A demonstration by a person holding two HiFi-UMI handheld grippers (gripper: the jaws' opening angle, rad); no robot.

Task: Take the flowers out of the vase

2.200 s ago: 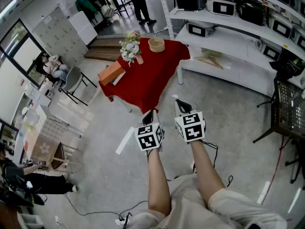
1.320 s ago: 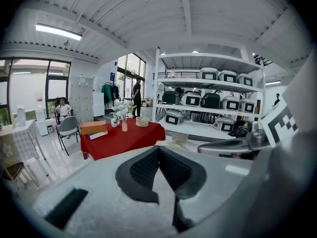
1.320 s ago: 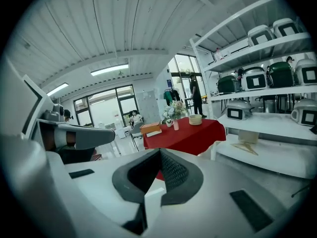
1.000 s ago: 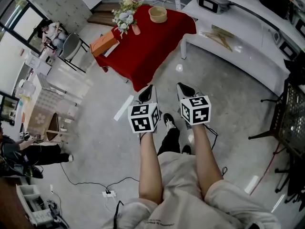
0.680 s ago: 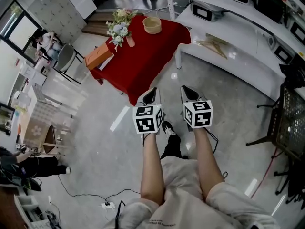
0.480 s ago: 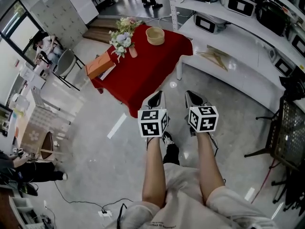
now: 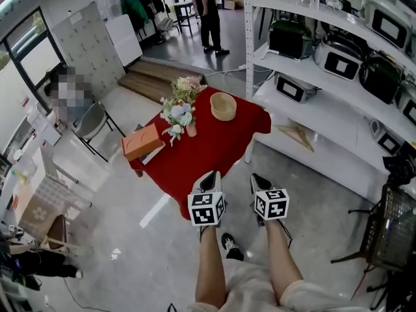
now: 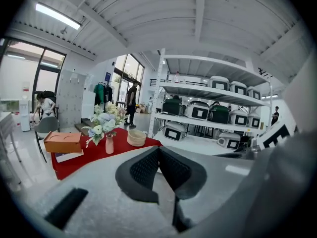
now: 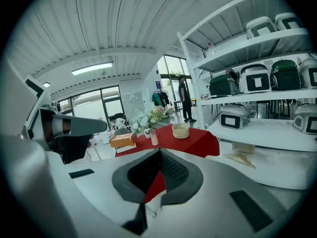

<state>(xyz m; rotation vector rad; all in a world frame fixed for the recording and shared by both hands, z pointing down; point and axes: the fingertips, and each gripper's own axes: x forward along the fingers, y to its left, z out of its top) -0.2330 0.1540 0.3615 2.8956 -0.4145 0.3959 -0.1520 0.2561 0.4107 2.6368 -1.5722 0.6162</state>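
Note:
A bunch of pale flowers [image 7: 179,107] stands in a small pink vase [image 7: 191,130] on a red-clothed table [image 7: 208,149]. Both gripper views show the flowers [image 8: 105,121] [image 9: 148,117] and the vase [image 8: 109,144] [image 9: 154,138] far ahead. My left gripper [image 7: 209,175] and right gripper [image 7: 257,178] hover side by side just short of the table's near corner, well away from the vase. Both are shut with nothing held. The left gripper's pads [image 8: 158,151] meet at the tips, and so do the right gripper's [image 9: 159,153].
A wooden bowl [image 7: 223,106] and an orange box [image 7: 142,142] on a book share the table. White shelving [image 7: 325,64] with appliances runs along the right. A chair [image 7: 91,123] stands to the left, with a person [image 7: 209,12] standing far behind.
The person holding the grippers has walked toward the table. Both grippers, still shut, now sit at its near corner, and the camera looks further ahead.

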